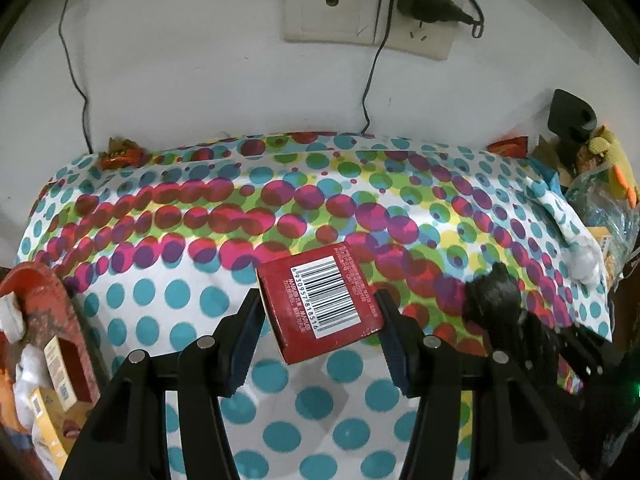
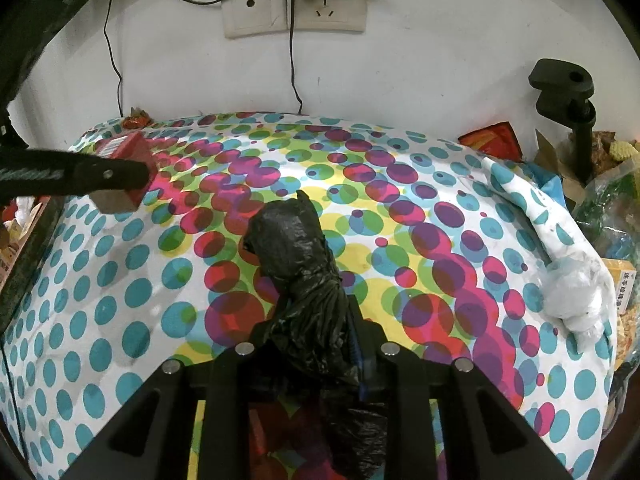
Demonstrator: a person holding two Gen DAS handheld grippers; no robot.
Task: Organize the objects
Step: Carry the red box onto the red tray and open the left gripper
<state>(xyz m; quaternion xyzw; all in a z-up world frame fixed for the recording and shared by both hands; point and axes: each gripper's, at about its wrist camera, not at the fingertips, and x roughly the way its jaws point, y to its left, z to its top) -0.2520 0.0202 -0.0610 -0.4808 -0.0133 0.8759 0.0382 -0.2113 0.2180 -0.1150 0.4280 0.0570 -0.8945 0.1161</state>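
Note:
A red box point(image 1: 324, 300) with a barcode label hangs above the dotted cloth point(image 1: 160, 304), tilted, with my left gripper point(image 1: 320, 312) shut on its two sides. In the right wrist view the same red box point(image 2: 128, 152) shows at the far left, clamped by a black finger point(image 2: 100, 174). My right gripper point(image 2: 308, 324) is shut on a crumpled black plastic bag point(image 2: 292, 240), whose bundled end sticks out ahead of the fingers over the cloth point(image 2: 400, 208). The bag hides the fingertips. The black bag point(image 1: 494, 296) also appears at the right of the left wrist view.
A red container point(image 1: 48, 320) with small boxes stands at the left edge. A crumpled white bag point(image 2: 576, 296) lies at the cloth's right edge, beside a black clamp point(image 2: 560, 88) and snack packets point(image 2: 494, 140). Wall sockets point(image 2: 296, 12) with cables hang behind.

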